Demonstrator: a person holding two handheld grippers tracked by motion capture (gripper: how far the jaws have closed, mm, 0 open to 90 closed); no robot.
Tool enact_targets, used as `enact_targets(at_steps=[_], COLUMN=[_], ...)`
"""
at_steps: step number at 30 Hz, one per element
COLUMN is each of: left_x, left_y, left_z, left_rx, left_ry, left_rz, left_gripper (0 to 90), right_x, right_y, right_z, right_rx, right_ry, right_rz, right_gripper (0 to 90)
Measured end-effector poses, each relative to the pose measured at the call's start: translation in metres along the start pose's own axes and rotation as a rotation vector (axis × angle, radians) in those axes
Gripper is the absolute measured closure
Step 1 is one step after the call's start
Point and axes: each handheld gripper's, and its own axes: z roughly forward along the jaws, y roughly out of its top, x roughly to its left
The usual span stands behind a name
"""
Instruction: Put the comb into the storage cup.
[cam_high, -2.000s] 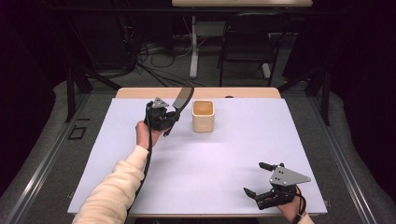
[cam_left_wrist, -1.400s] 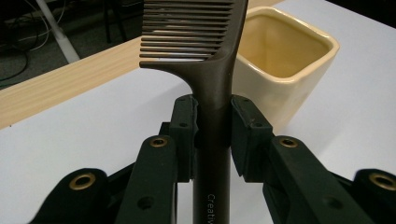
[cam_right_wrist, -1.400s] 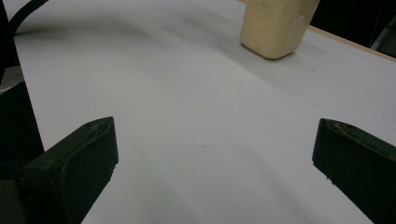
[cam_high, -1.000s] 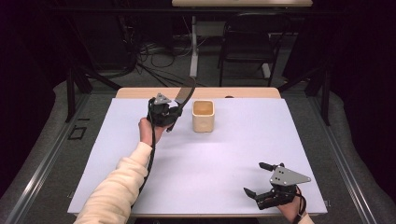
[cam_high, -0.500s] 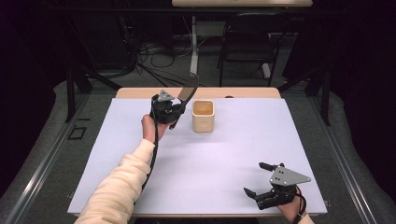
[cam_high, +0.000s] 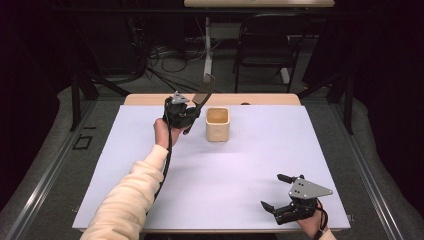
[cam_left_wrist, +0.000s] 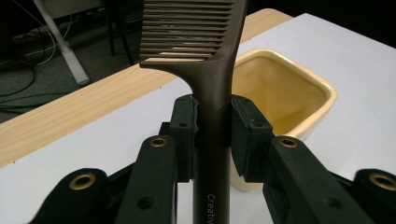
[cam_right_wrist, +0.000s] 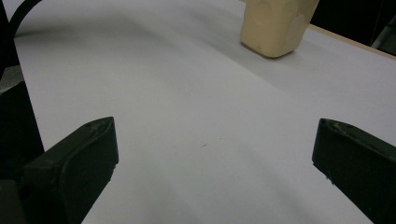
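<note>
White table (cam_high: 240, 165), dark room, chair (cam_high: 262, 47)

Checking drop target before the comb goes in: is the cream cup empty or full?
Empty as far as visible. The left gripper view looks into the cream cup: bare inner walls, nothing inside; the comb hides the near corner.

White-topped table (cam_high: 225, 175) with wooden far edge — 1 cream square cup (cam_high: 217, 124) standing near the far edge
</note>
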Motion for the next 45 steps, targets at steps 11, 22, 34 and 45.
enact_targets(at_steps=[11, 22, 34, 45], left_x=[-0.002, -0.005, -0.01, -0.014], left_y=[0.009, 0.018, 0.027, 0.037], left_z=[0.003, 0.006, 0.009, 0.009], left_rx=[-0.014, -0.029, -0.045, -0.065], left_ry=[0.004, -0.003, -0.008, -0.008], left_rz=[0.009, 0.027, 0.034, 0.033], left_gripper=[72.3, 72.3, 72.4, 72.4], right_x=[0.0, 0.0, 0.0, 0.0], right_y=[0.0, 0.0, 0.0, -0.001], right_z=[0.0, 0.0, 0.0, 0.0], right_rx=[-0.001, -0.002, -0.001, 0.0], right_ry=[0.0, 0.001, 0.001, 0.0], right_rz=[0.006, 0.007, 0.01, 0.011], right_gripper=[0.0, 0.0, 0.0, 0.0])
